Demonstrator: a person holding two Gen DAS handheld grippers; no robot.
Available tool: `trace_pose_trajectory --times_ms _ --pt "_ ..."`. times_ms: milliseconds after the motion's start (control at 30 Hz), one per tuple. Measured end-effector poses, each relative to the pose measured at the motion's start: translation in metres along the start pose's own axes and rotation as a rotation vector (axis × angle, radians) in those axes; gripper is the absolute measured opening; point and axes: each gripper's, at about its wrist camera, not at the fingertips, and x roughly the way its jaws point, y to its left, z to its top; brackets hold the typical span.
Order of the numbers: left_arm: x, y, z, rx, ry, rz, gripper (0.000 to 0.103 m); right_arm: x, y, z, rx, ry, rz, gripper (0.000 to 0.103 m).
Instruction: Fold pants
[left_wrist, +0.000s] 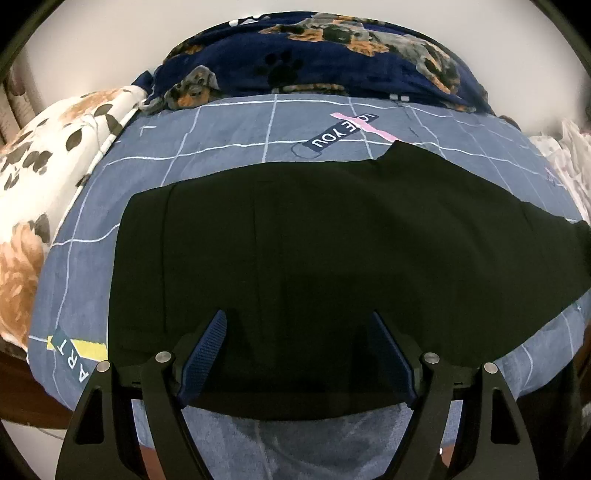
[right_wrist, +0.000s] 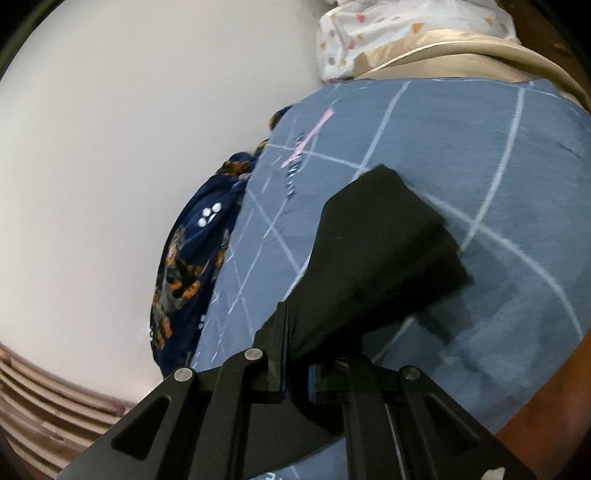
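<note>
Black pants (left_wrist: 314, 251) lie spread across the blue checked bed cover (left_wrist: 229, 136). My left gripper (left_wrist: 297, 325) hovers over their near edge with its jaws wide apart; its blue pads (left_wrist: 207, 350) touch no cloth that I can see. In the right wrist view my right gripper (right_wrist: 297, 354) is shut on an end of the black pants (right_wrist: 384, 258). That end hangs lifted off the cover and fans out beyond the jaws, casting a shadow on the bed.
A dark blue blanket with a dog print (left_wrist: 325, 55) is bunched at the far side by the white wall. A floral pillow (left_wrist: 40, 166) lies at the left, pale patterned bedding (right_wrist: 399, 33) at the right. The bed's wooden frame (right_wrist: 546, 398) shows at the edge.
</note>
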Motion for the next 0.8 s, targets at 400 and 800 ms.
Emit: trace_pose_trajectory --times_ms 400,800 --pt "0.003 -0.002 -0.001 0.011 0.018 0.007 0.083 0.035 0.071 -0.039 -0.146 0.122 0.062 0.008" --pt "0.006 -0.003 -0.001 0.01 0.035 0.004 0.083 0.066 0.094 -0.077 -0.206 0.238 0.052 0.009"
